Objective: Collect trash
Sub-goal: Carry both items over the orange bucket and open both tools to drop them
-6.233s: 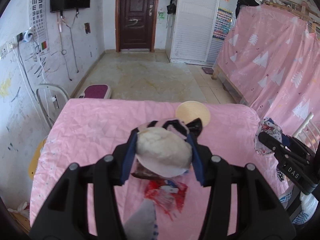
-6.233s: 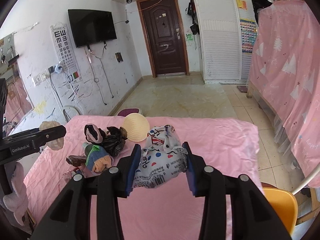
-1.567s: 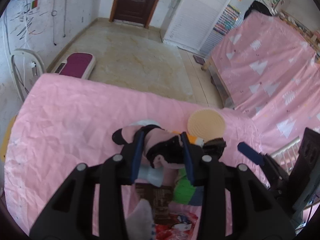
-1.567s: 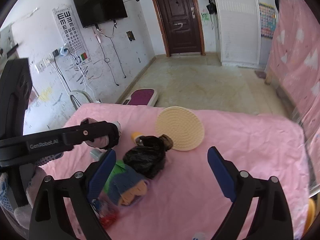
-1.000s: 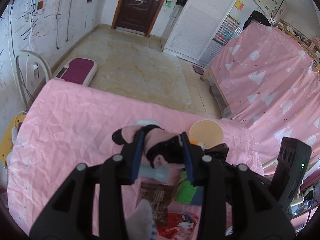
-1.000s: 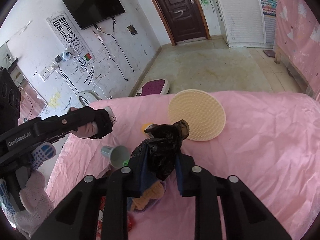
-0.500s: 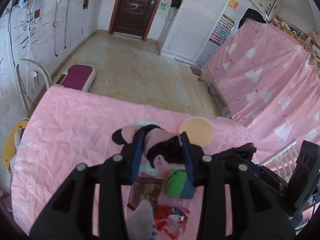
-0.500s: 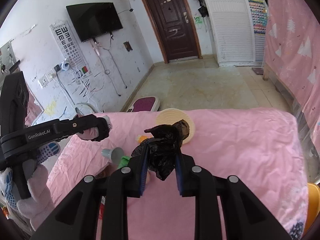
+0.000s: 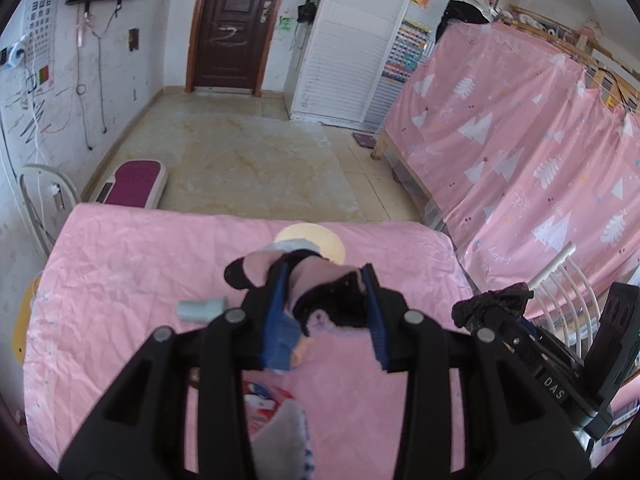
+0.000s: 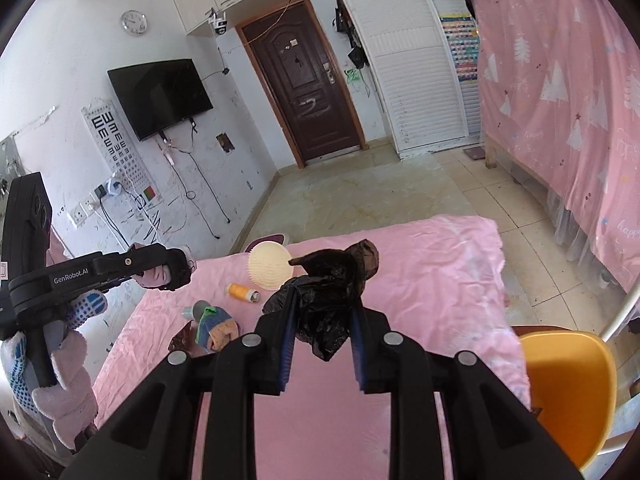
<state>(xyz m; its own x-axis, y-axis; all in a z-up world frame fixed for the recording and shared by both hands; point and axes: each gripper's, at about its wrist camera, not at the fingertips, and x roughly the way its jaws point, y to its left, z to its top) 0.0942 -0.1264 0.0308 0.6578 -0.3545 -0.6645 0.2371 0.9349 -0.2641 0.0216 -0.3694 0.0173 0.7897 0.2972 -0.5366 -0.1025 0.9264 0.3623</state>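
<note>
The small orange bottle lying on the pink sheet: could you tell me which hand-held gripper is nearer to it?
Right hand-held gripper, just beside the orange bottle; left hand-held gripper is farther off.

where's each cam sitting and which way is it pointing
Left wrist: rides the left gripper, looking down over the pink-covered table toward the door; its jaws hold a pink and black sock.
Right wrist: rides the right gripper, facing the door and TV wall; its jaws pinch a black plastic bag, and a gloved hand holds the left gripper.
Shared: the table, the round cream mat, the door.
</note>
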